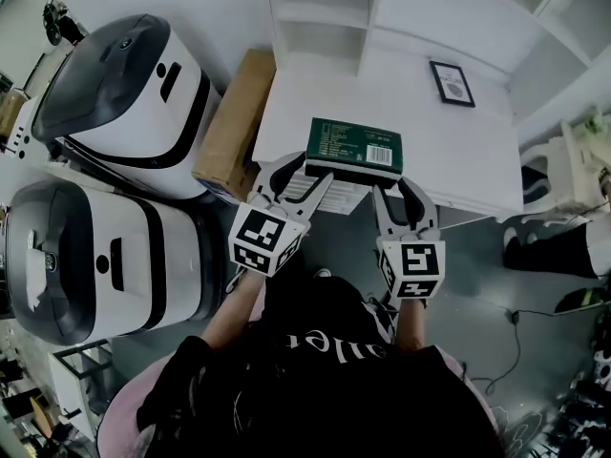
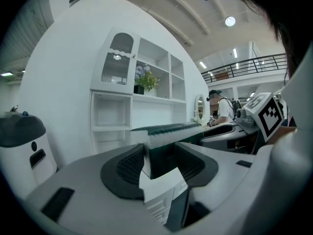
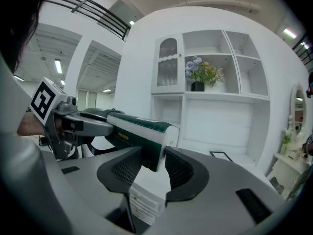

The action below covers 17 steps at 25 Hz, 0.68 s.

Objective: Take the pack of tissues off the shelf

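Left claw (image 1: 302, 183) and right claw (image 1: 395, 193) each clamp a near corner of the pack of tissues (image 1: 355, 147) at the shelf's (image 1: 468, 165) front edge. Removal step in hand. Next I draw it level toward me, grips even.

Nothing legible: tiny print and a barcode (image 1: 380, 155) on the pack of tissues (image 1: 348, 144), partial letters on black top (image 1: 334, 351)

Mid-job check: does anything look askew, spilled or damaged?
Nothing spilled or damaged. The tissue pack is held by the left hand-held gripper and right hand-held gripper. Minor oddities: the picture frame appears to lie flat on the white counter, and a cardboard box leans askew against its left side.
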### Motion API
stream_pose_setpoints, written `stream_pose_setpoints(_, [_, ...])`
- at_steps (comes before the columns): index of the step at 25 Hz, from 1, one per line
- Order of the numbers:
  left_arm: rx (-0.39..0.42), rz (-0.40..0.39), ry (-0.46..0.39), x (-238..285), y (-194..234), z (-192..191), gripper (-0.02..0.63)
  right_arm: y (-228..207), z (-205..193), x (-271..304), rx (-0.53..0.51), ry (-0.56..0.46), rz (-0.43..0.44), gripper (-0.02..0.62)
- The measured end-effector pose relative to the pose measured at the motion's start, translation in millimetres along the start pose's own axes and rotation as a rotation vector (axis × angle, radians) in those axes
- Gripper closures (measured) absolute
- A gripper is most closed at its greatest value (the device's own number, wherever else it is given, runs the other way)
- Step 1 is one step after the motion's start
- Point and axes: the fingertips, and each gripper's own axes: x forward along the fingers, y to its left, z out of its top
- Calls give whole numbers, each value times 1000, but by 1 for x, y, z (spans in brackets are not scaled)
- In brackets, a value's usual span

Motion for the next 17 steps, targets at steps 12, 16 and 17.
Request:
stream_pose_setpoints(12, [7, 6, 4, 1, -11, 1, 400, -7, -3, -8, -6, -11, 4, 419])
stream_pose_setpoints(16, [11, 8, 6, 0, -10, 2, 400, -6, -3, -7, 0, -14, 9, 419])
stream_pose_setpoints(17, [12, 8, 7, 0, -9, 2, 400, -5, -3, -6, 1, -16, 11, 419])
